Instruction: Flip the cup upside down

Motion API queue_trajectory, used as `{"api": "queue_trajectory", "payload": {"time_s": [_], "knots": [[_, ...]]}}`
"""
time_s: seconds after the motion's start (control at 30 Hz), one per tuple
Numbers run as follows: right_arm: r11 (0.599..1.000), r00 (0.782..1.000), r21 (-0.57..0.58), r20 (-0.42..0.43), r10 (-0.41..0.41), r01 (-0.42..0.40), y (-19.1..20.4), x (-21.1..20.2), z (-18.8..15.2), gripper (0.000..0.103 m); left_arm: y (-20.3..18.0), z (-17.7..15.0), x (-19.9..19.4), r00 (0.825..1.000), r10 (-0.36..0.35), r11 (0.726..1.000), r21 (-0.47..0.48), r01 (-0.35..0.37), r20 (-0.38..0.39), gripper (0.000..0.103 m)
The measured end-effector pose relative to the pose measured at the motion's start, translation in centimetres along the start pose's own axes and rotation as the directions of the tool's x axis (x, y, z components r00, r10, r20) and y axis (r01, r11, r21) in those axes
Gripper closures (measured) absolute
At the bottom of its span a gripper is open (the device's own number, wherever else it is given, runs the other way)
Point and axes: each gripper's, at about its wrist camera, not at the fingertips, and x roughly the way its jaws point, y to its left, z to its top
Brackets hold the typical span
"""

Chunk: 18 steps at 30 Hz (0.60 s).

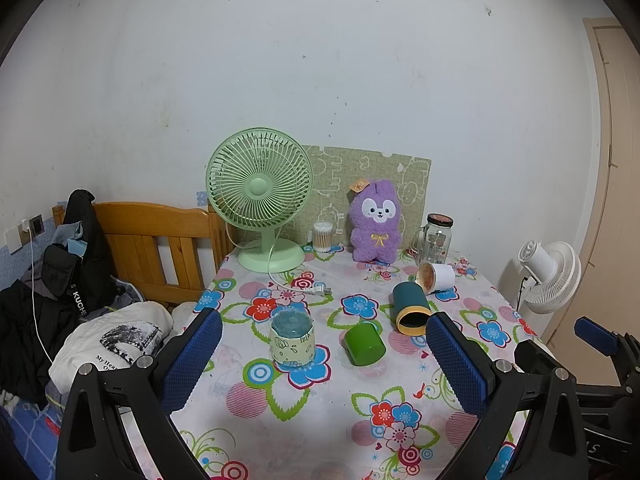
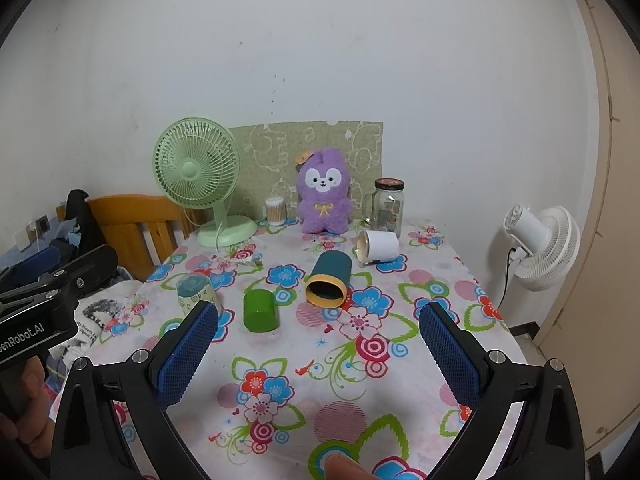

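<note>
While both of my grippers are hovering low over the near end of the tabletop (image 1: pixel 320 420), neither one is touching anything. My left gripper (image 1: pixel 324 354) is holding its blue fingers (image 1: pixel 192 356) spread wide with nothing between them, and my right gripper (image 2: pixel 318 350) is doing the same, its fingers (image 2: pixel 450 354) gaping over bare flowered cloth.

Four cups are sitting ahead of me. A patterned cup (image 1: pixel 292 340) with a bluish base on top is standing mouth-down, nearest my left fingers. Just to its right, a green cup (image 1: pixel 363 343) is also standing upside down with its closed base facing up. Beyond that, a teal cup (image 1: pixel 410 308) with a yellow rim is lying on its side, its open mouth pointing toward me and slightly right. Farther back, a white cup (image 1: pixel 438 277) is lying on its side too, mouth facing left, near a glass jar (image 1: pixel 436 239) with a dark lid.

Along the wall, a green desk fan (image 1: pixel 260 200) is standing at the back left, with a tub of cotton swabs (image 1: pixel 322 236) and a purple plush toy (image 1: pixel 376 222) beside it. A wooden bed frame (image 1: pixel 160 248) is showing off to the left, and a white fan (image 1: pixel 550 276) is standing past the right edge.
</note>
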Motion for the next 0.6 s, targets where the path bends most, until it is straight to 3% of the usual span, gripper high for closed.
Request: {"api": "queue_trajectory", "payload": {"time_s": [0.23, 0.4, 0.6], "knots": [[1.0, 0.999, 0.002, -0.043, -0.006, 0.006, -0.1, 1.0, 0.0, 0.001, 0.0, -0.1, 0.3, 1.0, -0.001, 1.0, 0.004, 0.001, -0.01, 0.0], [0.999, 0.988, 0.013, -0.151, -0.044, 0.046, -0.6, 3.3, -0.2, 0.001, 0.2, -0.4, 1.4, 1.0, -0.001, 1.0, 0.02, 0.002, -0.02, 0.0], [0.998, 0.975, 0.041, -0.221, -0.026, 0.036, -1.9, 6.1, 1.1, 0.001, -0.2, -0.7, 3.3, 1.0, 0.013, 0.997, 0.079, -0.012, -0.018, 0.0]]}}
